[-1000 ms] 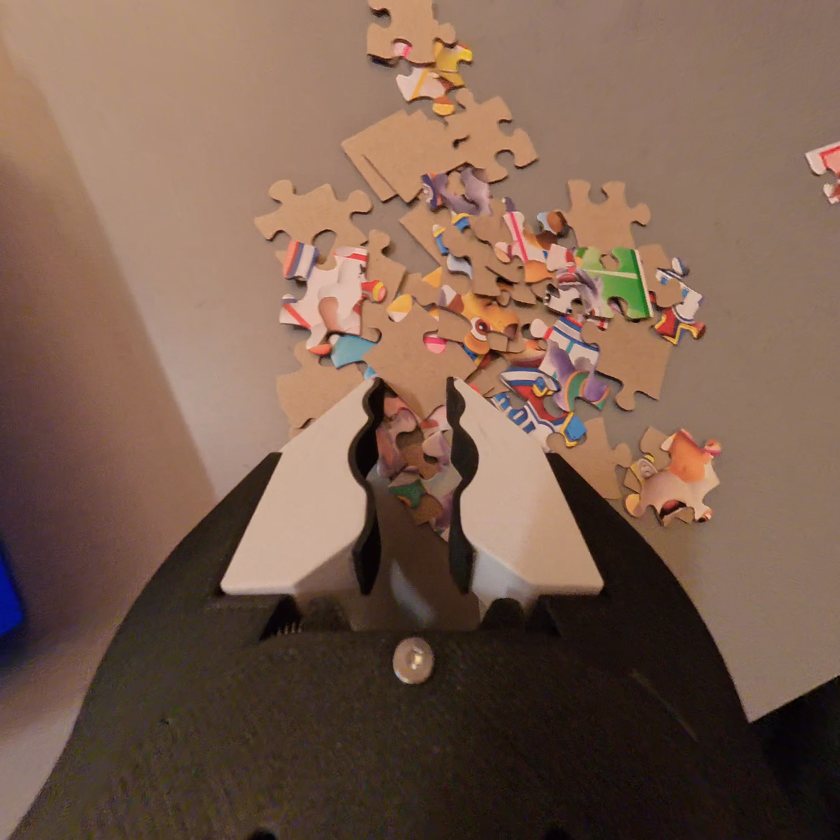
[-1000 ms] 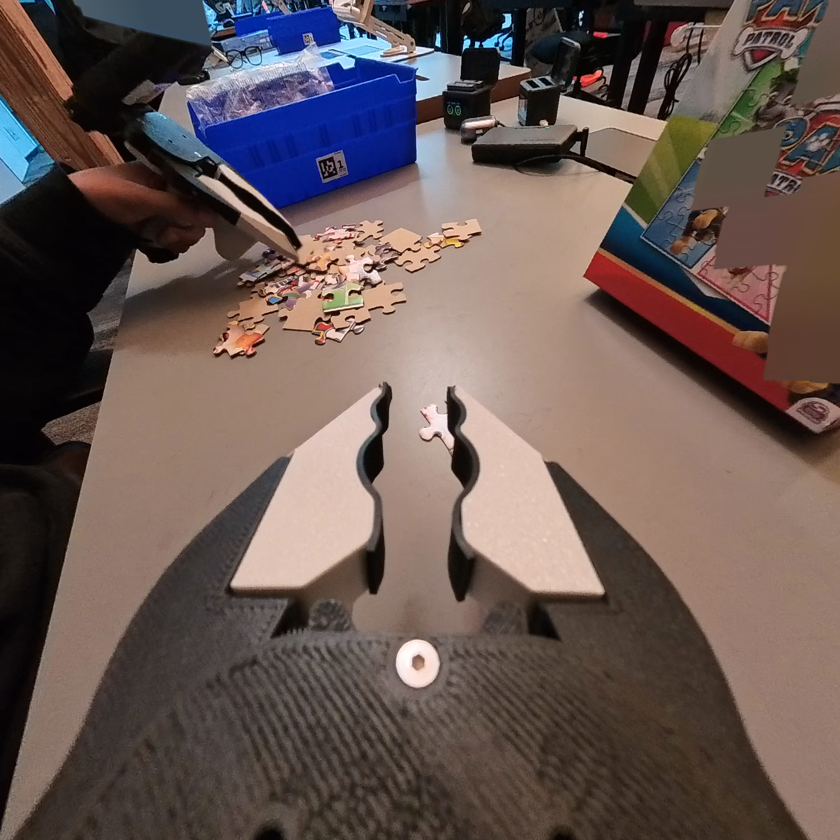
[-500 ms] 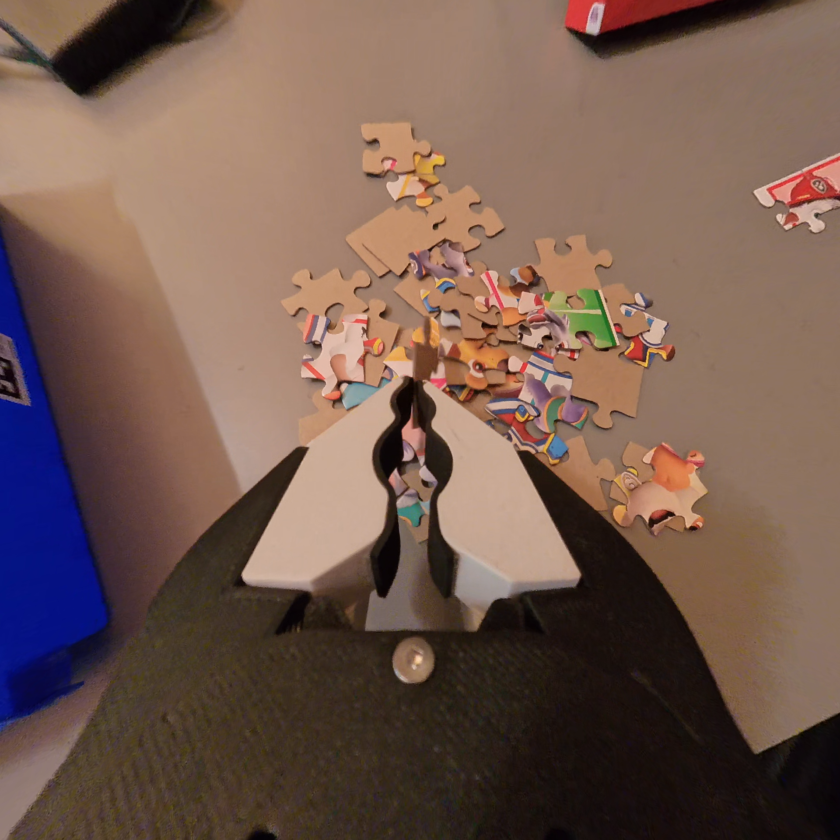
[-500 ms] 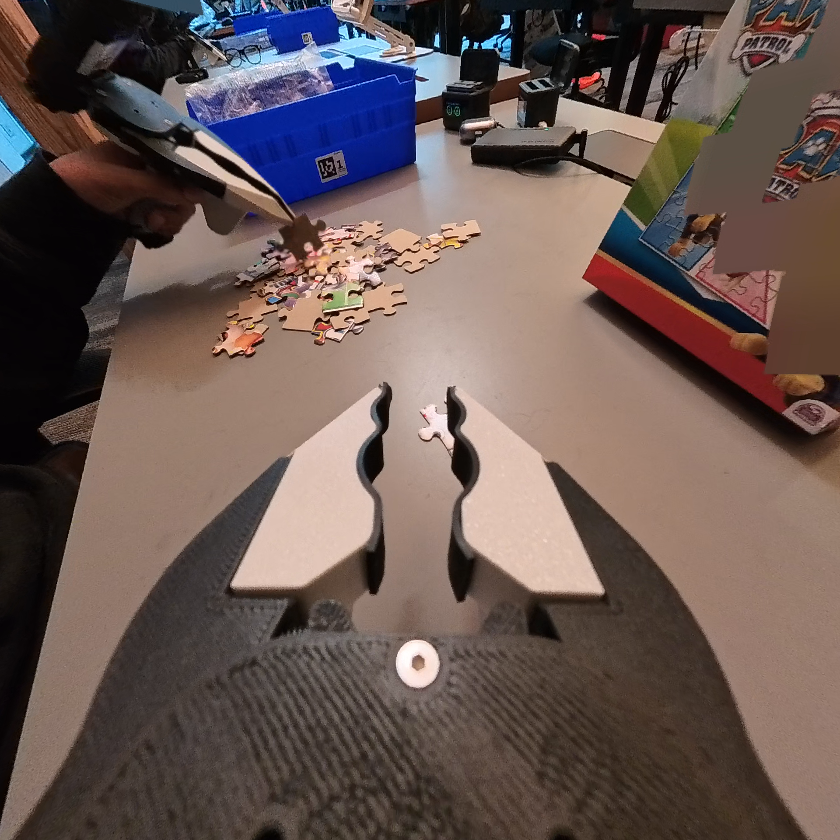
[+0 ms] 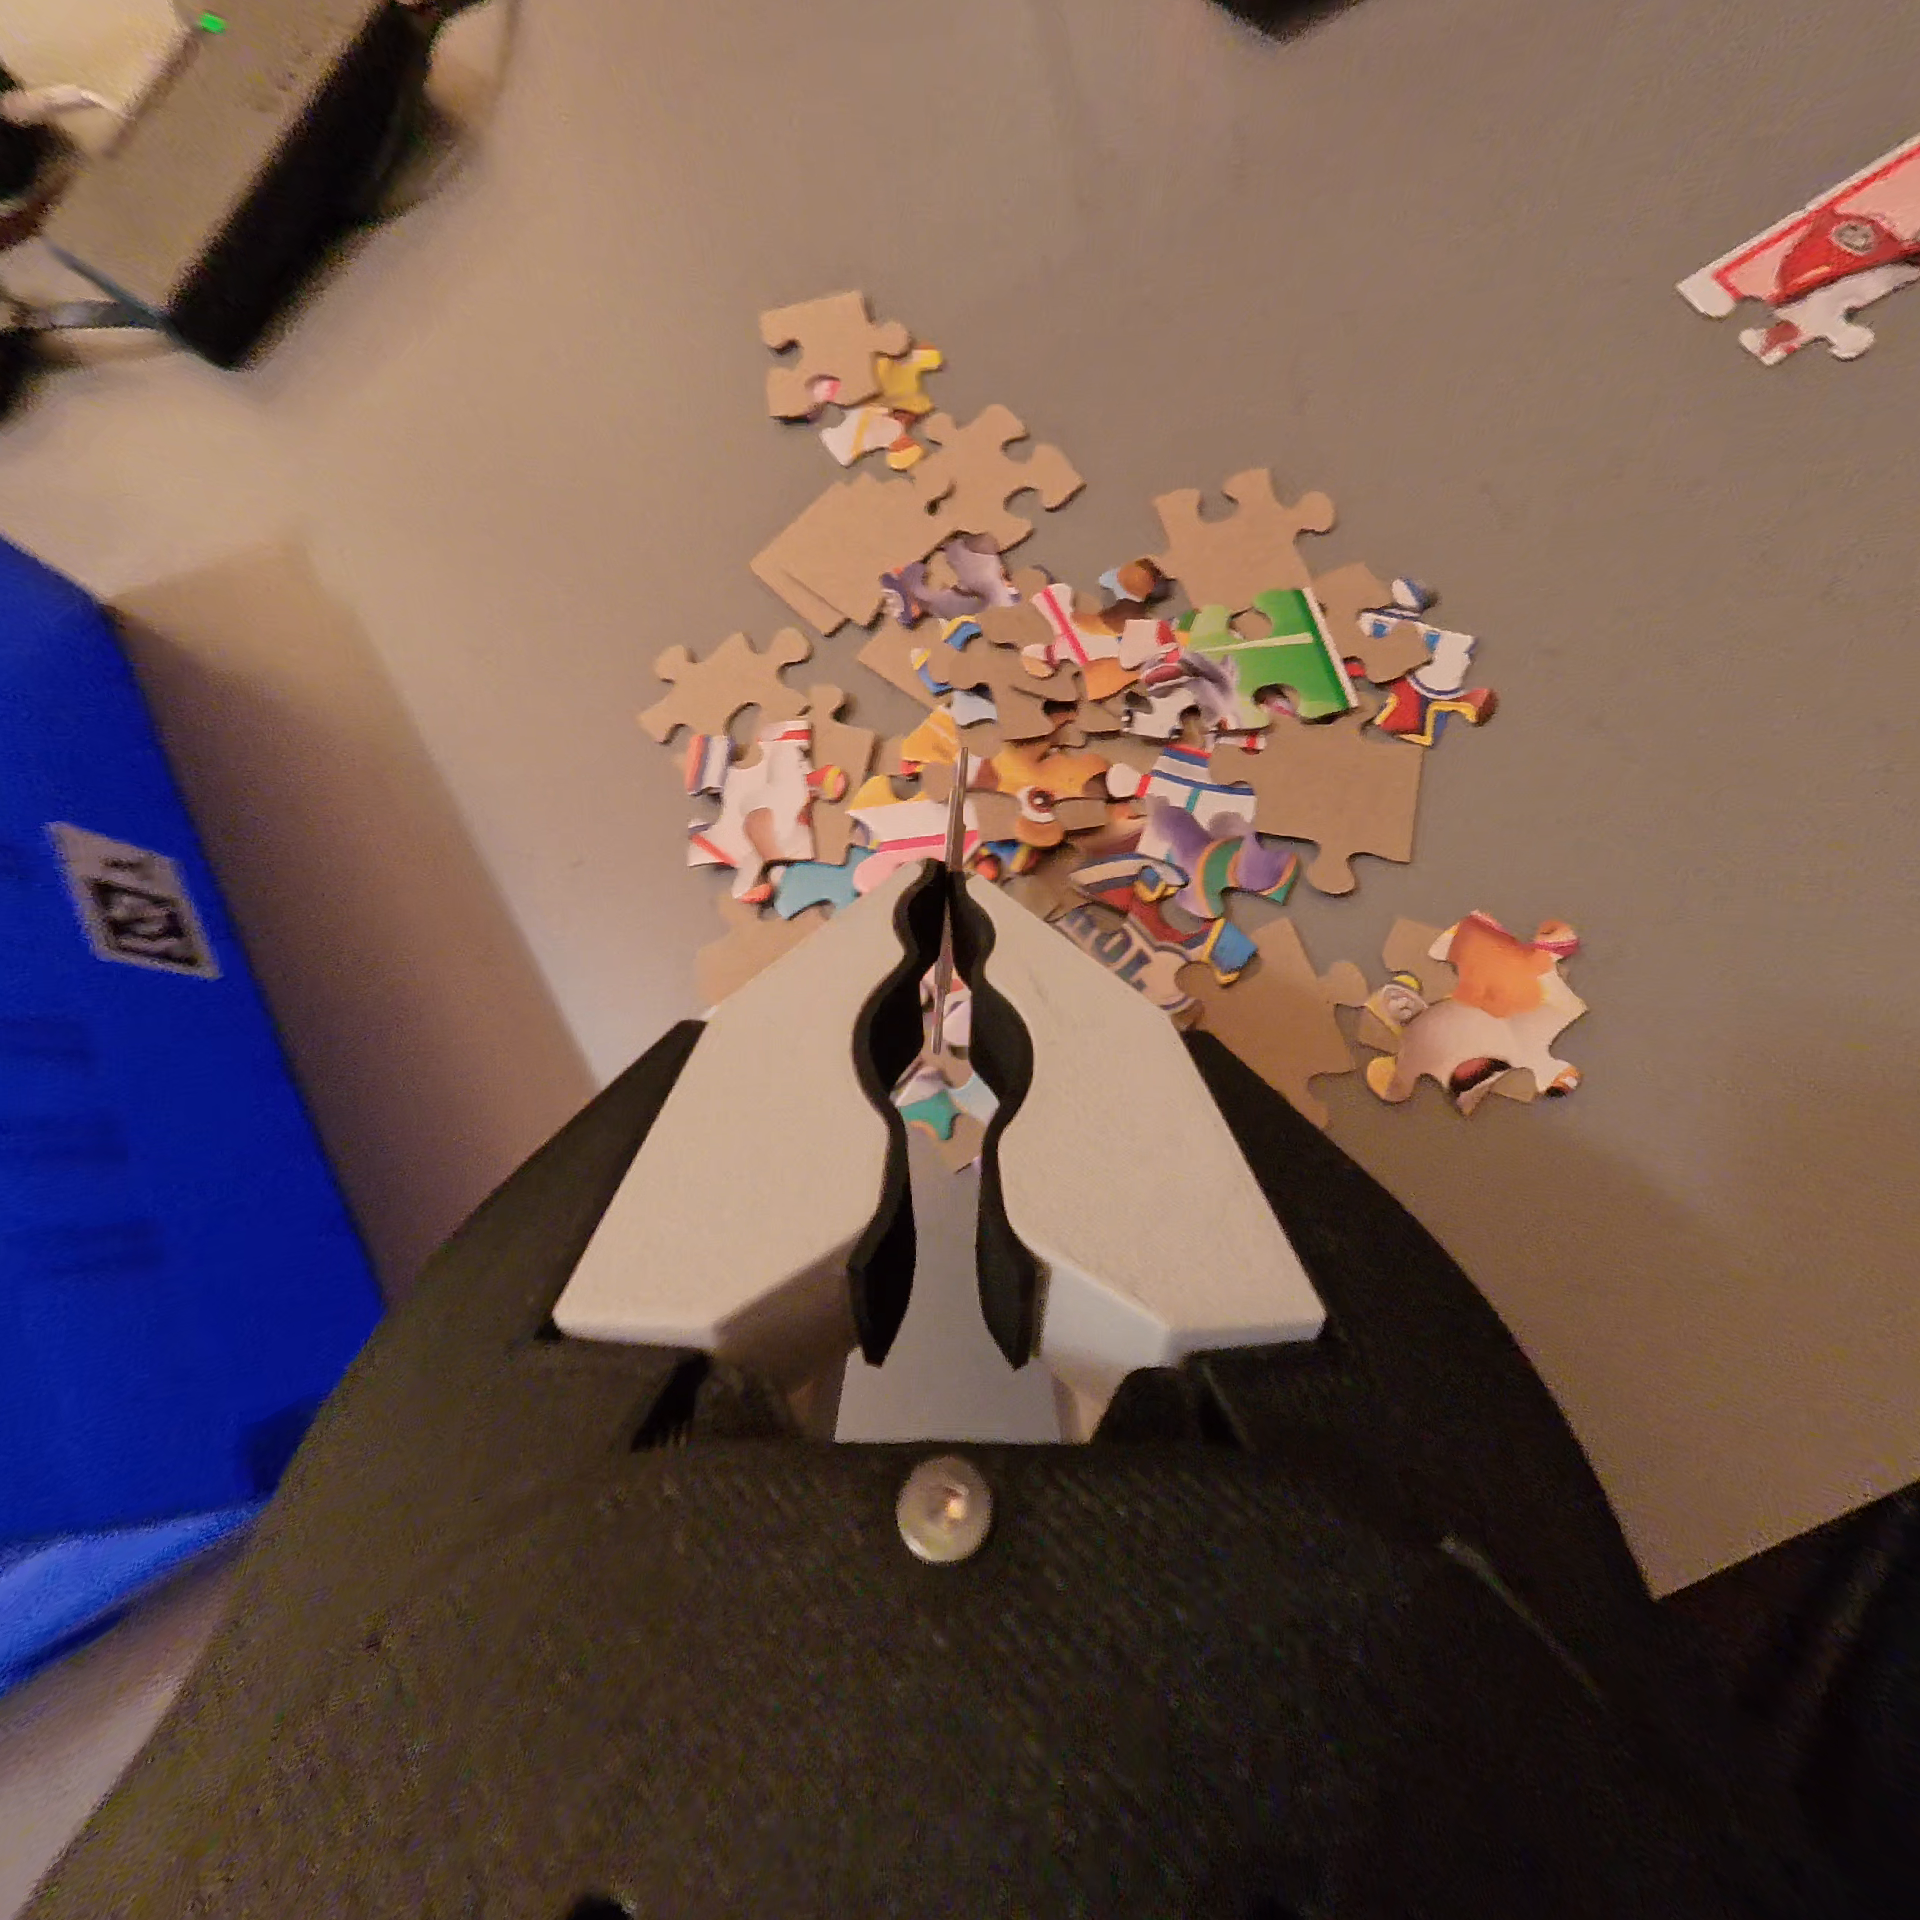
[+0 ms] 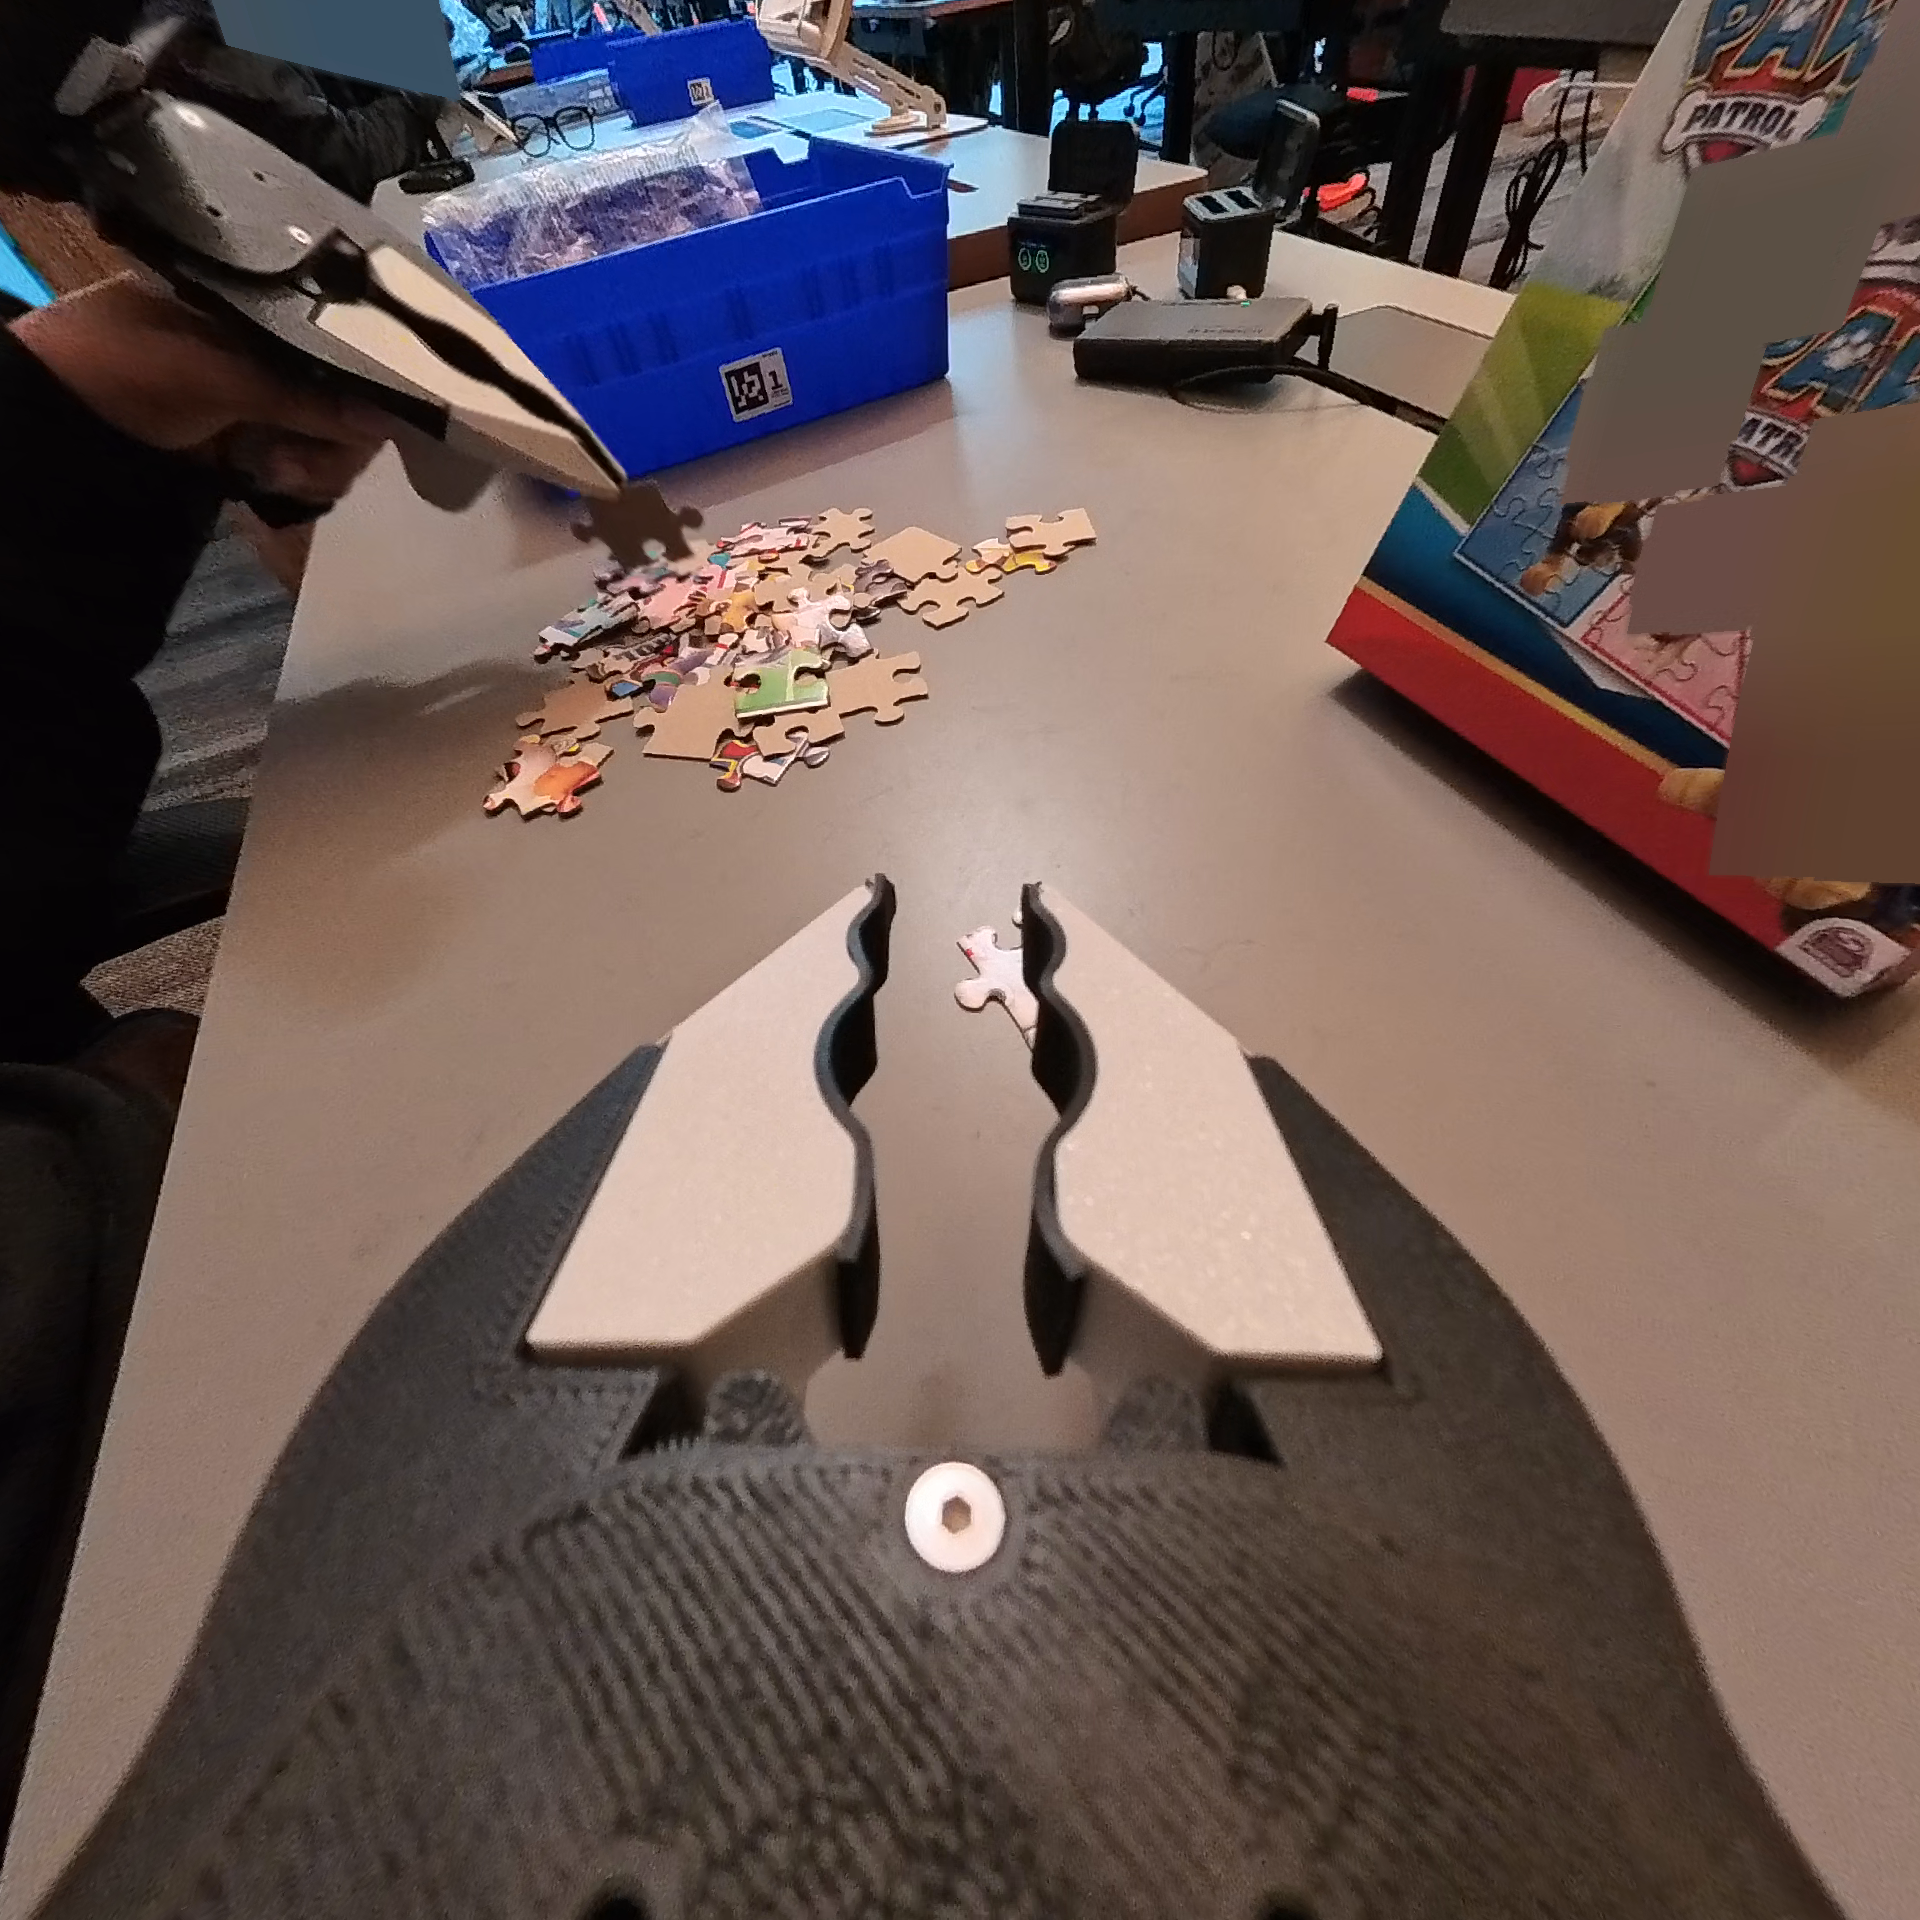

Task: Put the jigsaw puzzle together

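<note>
The left tongs (image 6: 613, 483) have closed on 1 puzzle piece (image 6: 636, 523) and lifted it off the pile (image 6: 748, 644) near the bench's (image 6: 1143, 727) left edge; the right tongs (image 6: 956, 904) stay open, empty.

The left wrist camera looks steeply down along its tool (image 5: 948, 883) from close above the puzzle pile (image 5: 1091, 717) near the table's (image 5: 1351, 260) left edge. The right wrist camera sits low near the table's near edge, facing along the table toward its far edge. Both views share the pile (image 6: 727, 644) and the blue bin (image 6: 727, 301).
</note>
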`<state>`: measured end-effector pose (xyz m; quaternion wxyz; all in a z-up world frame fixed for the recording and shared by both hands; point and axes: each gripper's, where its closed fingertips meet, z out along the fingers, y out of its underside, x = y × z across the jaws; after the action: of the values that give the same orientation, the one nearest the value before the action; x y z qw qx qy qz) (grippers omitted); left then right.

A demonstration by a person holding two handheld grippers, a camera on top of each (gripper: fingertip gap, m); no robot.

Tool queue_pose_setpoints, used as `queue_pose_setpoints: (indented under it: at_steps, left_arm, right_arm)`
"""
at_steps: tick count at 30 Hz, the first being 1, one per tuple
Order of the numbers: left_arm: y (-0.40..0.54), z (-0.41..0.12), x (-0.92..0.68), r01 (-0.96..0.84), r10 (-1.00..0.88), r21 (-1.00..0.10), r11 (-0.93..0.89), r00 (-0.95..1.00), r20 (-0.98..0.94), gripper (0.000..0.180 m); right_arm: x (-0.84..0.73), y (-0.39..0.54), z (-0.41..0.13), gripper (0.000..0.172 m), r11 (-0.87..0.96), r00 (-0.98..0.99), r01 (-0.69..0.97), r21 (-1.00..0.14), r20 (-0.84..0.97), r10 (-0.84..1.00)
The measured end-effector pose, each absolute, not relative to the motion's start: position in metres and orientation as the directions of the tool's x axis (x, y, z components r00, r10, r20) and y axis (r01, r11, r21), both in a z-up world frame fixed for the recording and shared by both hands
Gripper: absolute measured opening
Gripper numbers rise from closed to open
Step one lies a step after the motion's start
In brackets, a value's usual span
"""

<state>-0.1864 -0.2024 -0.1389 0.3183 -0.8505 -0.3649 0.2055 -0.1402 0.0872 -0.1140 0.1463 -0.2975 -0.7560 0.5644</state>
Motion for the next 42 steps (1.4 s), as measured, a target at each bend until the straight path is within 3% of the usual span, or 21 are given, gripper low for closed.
queue_pose_setpoints:
  at_steps: [5,11,15,18,24,28,35,42]
  left_arm:
    - [-0.238,-0.123,-0.172,0.506,0.811,-0.685,-0.525,0.541,-0.223,0.000]
    - [-0.292,-0.159,-0.131,0.627,0.806,-0.507,-0.591,0.445,-0.390,0.000]
    - [-0.282,-0.170,-0.124,0.629,0.836,-0.556,-0.544,0.466,-0.291,0.002]
    - [-0.274,-0.165,-0.123,0.623,0.858,-0.613,-0.486,0.472,-0.201,0.026]
    - [-0.283,-0.131,-0.132,0.584,0.931,-0.785,-0.207,0.365,0.026,0.032]
    - [-0.299,-0.134,-0.139,0.593,0.957,-0.799,-0.100,0.278,0.087,0.031]
    - [-0.294,-0.149,-0.144,0.593,0.962,-0.791,-0.151,0.271,0.020,0.028]
    - [-0.249,-0.161,-0.138,0.619,0.903,-0.773,-0.136,0.399,0.161,0.035]
  right_arm:
    - [-0.142,0.088,-0.117,0.023,0.183,-0.777,0.294,-0.938,-0.123,0.618]
    - [-0.139,0.085,-0.113,0.023,0.184,-0.784,0.283,-0.941,-0.117,0.609]
    - [-0.140,0.087,-0.110,0.023,0.174,-0.778,0.272,-0.947,-0.110,0.618]
    - [-0.141,0.090,-0.107,0.023,0.141,-0.774,0.281,-0.949,-0.138,0.618]
    - [-0.141,0.091,-0.104,0.023,0.109,-0.773,0.289,-0.951,-0.164,0.613]
    - [-0.142,0.091,-0.107,0.023,0.136,-0.771,0.285,-0.949,-0.143,0.620]
    - [-0.143,0.091,-0.110,0.023,0.143,-0.769,0.290,-0.946,-0.141,0.623]
    - [-0.144,0.091,-0.113,0.023,0.146,-0.766,0.299,-0.943,-0.146,0.626]
